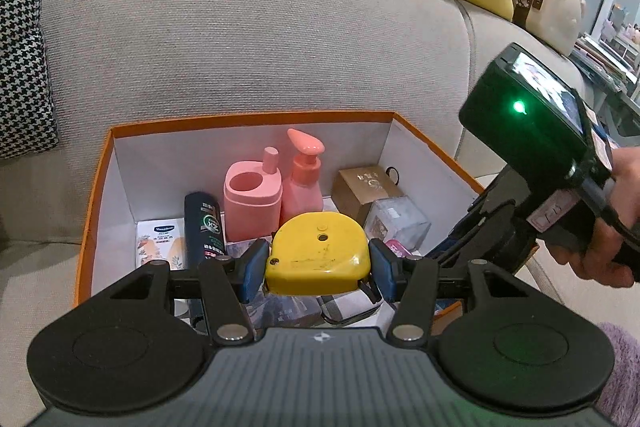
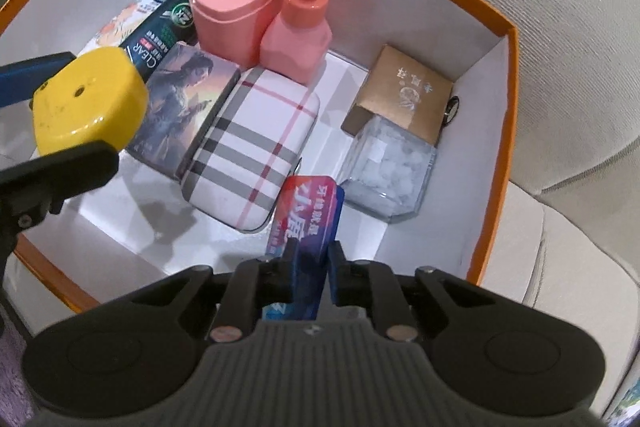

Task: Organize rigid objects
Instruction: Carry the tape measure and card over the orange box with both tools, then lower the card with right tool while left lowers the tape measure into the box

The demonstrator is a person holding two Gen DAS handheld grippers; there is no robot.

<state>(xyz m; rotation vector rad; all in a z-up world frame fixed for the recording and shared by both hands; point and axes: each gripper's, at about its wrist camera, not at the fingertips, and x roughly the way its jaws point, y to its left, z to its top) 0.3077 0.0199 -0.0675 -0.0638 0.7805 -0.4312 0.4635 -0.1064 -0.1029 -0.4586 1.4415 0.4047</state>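
Left wrist view: left tool (image 1: 318, 267), lower centre of frame, clamps a yellow tape measure (image 1: 318, 255) between its blue pads, held above the near edge of the orange box (image 1: 248, 118). Right wrist view: right tool (image 2: 310, 267), bottom centre, pinches a red-and-blue toothpaste box (image 2: 304, 223) upright, jaws narrow, over the box floor. Just beyond it: plaid case (image 2: 256, 151) centre, clear cube (image 2: 390, 171) to its right. Farther: picture box (image 2: 184, 103), brown carton (image 2: 404, 93), dark bottle (image 2: 160, 31). At the back wall: pink holder (image 2: 230, 15), pink pump bottle (image 2: 298, 31). Grey sofa (image 1: 240, 27) behind.
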